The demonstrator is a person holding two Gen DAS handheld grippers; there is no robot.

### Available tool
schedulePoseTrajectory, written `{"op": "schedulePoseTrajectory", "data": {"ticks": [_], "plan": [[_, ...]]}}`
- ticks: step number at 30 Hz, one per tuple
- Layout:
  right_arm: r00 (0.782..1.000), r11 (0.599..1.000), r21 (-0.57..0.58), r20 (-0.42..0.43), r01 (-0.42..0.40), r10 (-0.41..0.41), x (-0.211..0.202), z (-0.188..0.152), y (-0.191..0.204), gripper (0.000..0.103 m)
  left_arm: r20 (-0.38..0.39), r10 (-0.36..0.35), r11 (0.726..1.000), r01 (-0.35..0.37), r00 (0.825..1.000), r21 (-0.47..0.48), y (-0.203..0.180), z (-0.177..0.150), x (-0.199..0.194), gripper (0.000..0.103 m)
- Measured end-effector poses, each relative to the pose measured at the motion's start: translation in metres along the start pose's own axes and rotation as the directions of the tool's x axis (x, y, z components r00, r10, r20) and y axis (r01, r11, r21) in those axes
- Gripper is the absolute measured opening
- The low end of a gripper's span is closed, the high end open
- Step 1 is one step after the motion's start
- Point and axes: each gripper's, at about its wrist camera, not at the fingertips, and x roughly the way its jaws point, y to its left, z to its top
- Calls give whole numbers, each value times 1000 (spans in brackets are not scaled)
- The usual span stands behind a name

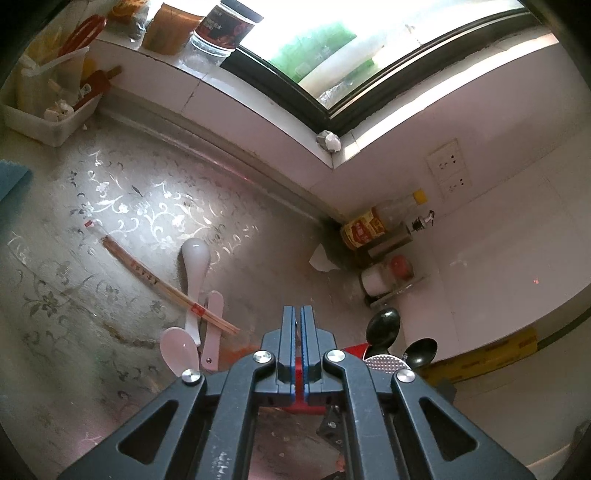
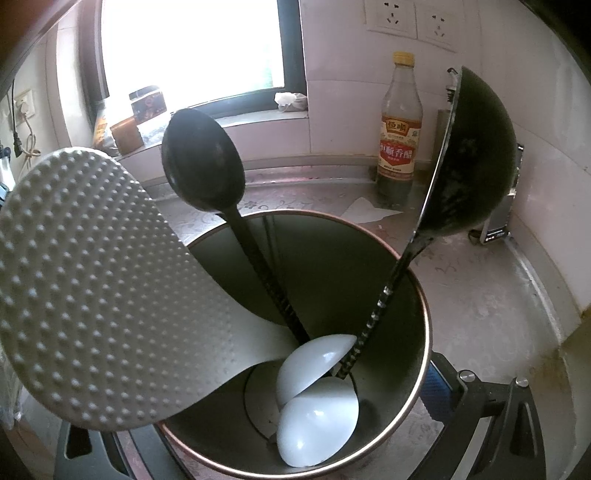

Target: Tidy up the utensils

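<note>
In the left wrist view my left gripper [image 1: 299, 310] is shut and empty above the counter. Left of it lie a white ceramic spoon [image 1: 195, 273], a pink spoon [image 1: 177, 350], a pink flat utensil [image 1: 213, 332] and a pair of wooden chopsticks [image 1: 166, 286] across them. The red utensil holder [image 1: 354, 349] stands to its right. In the right wrist view my right gripper looks down into that holder [image 2: 413, 376]; the holder sits between its fingers [image 2: 437, 395], jaws wide. Inside stand a dimpled rice paddle [image 2: 96, 288], a black spoon [image 2: 203, 162], a black ladle [image 2: 472, 155] and two white spoons [image 2: 317, 402].
A vinegar bottle [image 2: 399, 140] and other jars stand in the counter's back corner near wall sockets [image 2: 413, 18]. A white bin [image 1: 51, 110] with utensils sits at the far left under the windowsill, which carries jars [image 1: 221, 29]. A blue cloth [image 1: 11, 181] lies at the left edge.
</note>
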Motion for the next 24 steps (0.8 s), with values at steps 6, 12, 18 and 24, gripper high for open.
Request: {"op": "schedulePoseTrajectory", "data": {"ticks": [6,12,18,24], "plan": [[1000,1000,0,0,-1,1,2,2,-3,103,-10,6,1000,-6,1000,-2,-2,-1,4,21],[1000,1000,-1,0,-1,1,4,4,-4,103,-11,5,1000,-5,1000,3,-6,-4,8,29],[1000,1000,-2,2,0,0,4,4,-3,103,20,17,999,-18,1000,38,-11,-7,8,11],[1000,1000,-2,3,-2,2,3,2,-2,103,6,28,999,-28,1000,17,-6,-10,14,8]]}}
